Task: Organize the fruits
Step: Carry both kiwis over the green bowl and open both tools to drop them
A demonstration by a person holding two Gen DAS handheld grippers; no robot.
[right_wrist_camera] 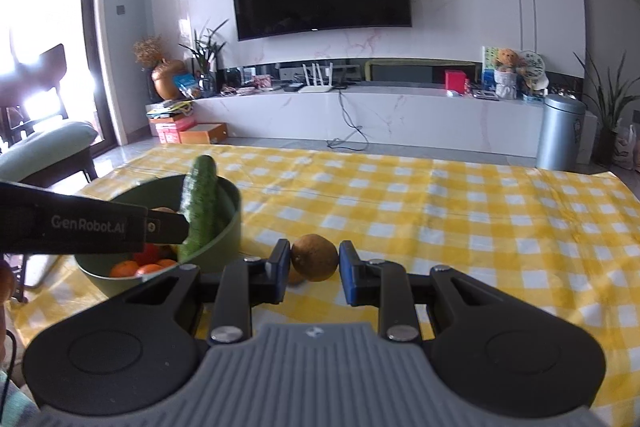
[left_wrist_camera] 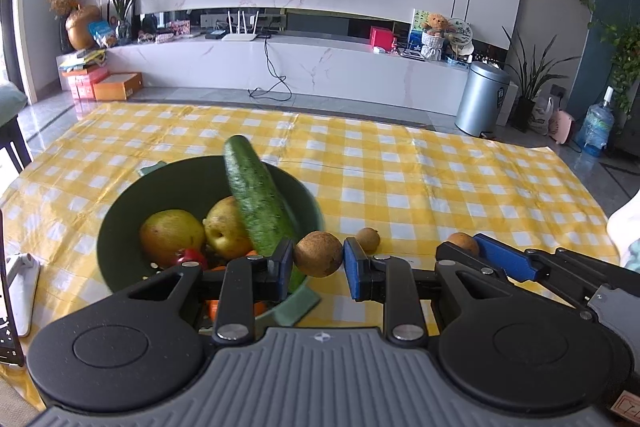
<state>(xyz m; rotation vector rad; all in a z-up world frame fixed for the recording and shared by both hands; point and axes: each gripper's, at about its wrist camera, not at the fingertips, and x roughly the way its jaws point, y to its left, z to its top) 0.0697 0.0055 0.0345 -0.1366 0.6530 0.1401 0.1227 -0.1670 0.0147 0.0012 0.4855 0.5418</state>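
A dark green bowl (left_wrist_camera: 120,211) on the yellow checked cloth holds two yellow pears (left_wrist_camera: 170,237), a red fruit, oranges and a leaning cucumber (left_wrist_camera: 256,201). My left gripper (left_wrist_camera: 318,261) stands around a brown kiwi (left_wrist_camera: 319,253), pads just at its sides, right of the bowl. A second kiwi (left_wrist_camera: 368,239) and a third one (left_wrist_camera: 462,242) lie further right. My right gripper (right_wrist_camera: 314,261) brackets a brown kiwi (right_wrist_camera: 314,257) with small gaps; it also shows in the left wrist view (left_wrist_camera: 500,259). The bowl (right_wrist_camera: 228,223) and cucumber (right_wrist_camera: 202,203) sit to its left.
The left gripper's body (right_wrist_camera: 80,227) crosses in front of the bowl. A white object (left_wrist_camera: 20,291) lies at the table's left edge. Beyond the table's far edge are a TV console and a silver bin (left_wrist_camera: 482,99).
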